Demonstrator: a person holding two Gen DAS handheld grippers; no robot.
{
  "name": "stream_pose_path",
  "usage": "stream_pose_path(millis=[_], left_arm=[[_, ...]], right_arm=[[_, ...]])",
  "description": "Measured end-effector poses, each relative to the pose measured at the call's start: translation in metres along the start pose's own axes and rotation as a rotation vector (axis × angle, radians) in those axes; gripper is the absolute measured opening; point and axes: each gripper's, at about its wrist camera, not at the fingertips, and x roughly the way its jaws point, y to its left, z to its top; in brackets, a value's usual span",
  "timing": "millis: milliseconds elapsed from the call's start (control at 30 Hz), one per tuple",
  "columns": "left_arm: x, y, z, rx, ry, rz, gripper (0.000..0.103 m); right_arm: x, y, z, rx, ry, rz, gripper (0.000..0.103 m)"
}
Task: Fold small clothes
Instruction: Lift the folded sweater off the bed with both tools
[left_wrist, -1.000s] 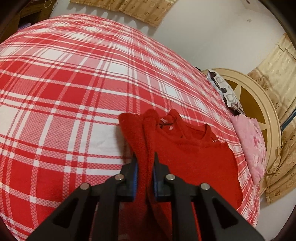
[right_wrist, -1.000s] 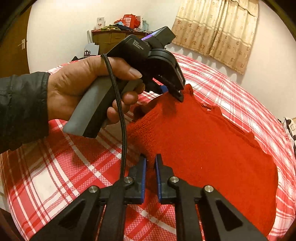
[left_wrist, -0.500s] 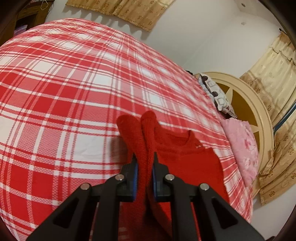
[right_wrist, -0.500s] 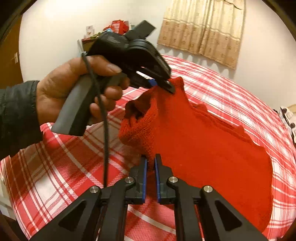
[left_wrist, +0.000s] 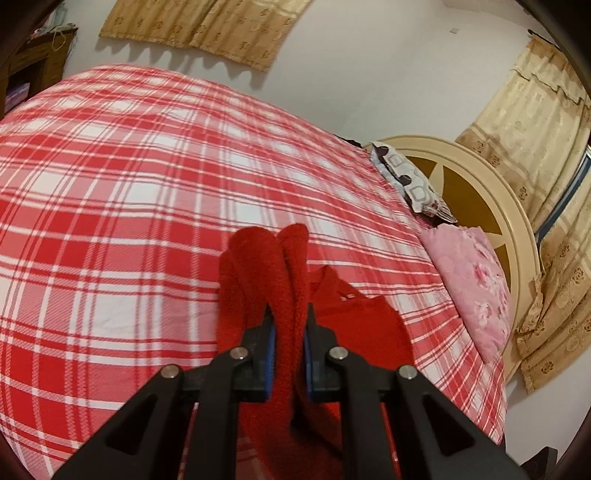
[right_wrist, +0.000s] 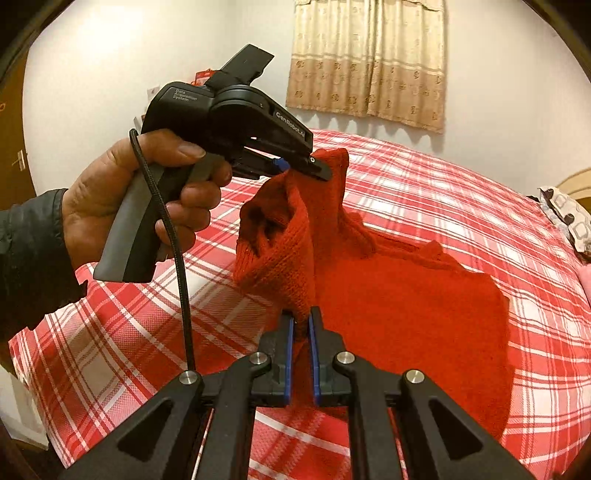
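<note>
On the plaid bed (right_wrist: 461, 206), my red sweater (right_wrist: 406, 314) lies mid-bed, its near side lifted. My left gripper (left_wrist: 288, 325) and right gripper (right_wrist: 301, 325) each pinch knit. A thin pinch could slip, dropping the fold crooked.

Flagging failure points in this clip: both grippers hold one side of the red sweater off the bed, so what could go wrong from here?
1. The left gripper pinches a thick bunched roll of the red knitted sweater; layers may slip out unevenly.
2. The right gripper grips only a thin edge, which could pull free.
3. The part lying on the red-and-white checked bedcover may drag and wrinkle, skewing the fold.
</note>
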Motion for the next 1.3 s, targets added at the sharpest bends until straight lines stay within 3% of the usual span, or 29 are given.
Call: stream_pose_path(millis=[400, 800, 1300], left_arm=[[0.02, -0.06, 0.004, 0.084, 0.01, -0.033, 0.012], [0.063, -0.109, -0.005, 0.143, 0.071, -0.057, 0.012], [0.131, -0.164, -0.034, 0.275, 0.194, -0.041, 0.012]], right_arm=[[-0.032, -0.047, -0.007, 0.082, -0.04, -0.03, 0.006], [-0.054, -0.09, -0.025, 0.154, -0.045, -0.059, 0.006], [-0.05, -0.132, -0.069, 0.242, 0.049, -0.099, 0.006]])
